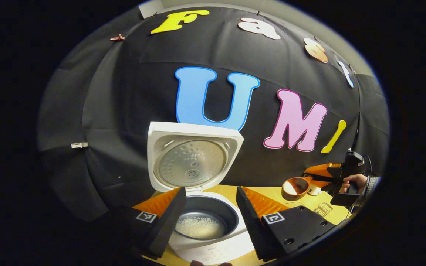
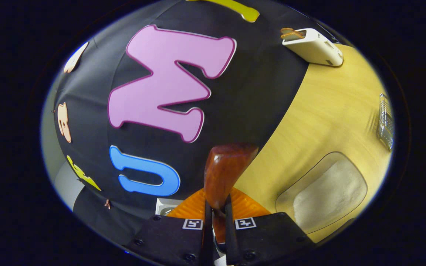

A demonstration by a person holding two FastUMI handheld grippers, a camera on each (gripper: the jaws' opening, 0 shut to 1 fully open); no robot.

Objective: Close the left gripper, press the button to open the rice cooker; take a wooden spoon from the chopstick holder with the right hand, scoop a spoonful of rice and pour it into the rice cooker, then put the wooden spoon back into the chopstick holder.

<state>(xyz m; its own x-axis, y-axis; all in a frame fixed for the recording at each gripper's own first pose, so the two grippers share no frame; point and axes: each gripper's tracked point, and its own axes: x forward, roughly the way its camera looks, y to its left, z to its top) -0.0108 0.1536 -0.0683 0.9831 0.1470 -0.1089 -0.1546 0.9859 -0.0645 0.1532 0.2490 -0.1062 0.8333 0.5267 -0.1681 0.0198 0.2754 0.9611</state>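
Already the rice cooker (image 1: 205,221) is seen near, lid raised, rice lying in its pot, framed by the left gripper (image 1: 209,218), whose fingers are spread apart on nothing. Farther right, the wooden spoon (image 1: 296,186) is carried loaded over the table (image 1: 301,207), its handle pinched between the fingers of the right gripper (image 2: 216,218). Rice could be spilled short of the pot if the spoon is tilted early.

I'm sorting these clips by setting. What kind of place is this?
Probably a staged kitchen counter in a recording booth: an open rice cooker with rice inside, a wooden spoon holding rice, and a wooden table backed by black cloth.
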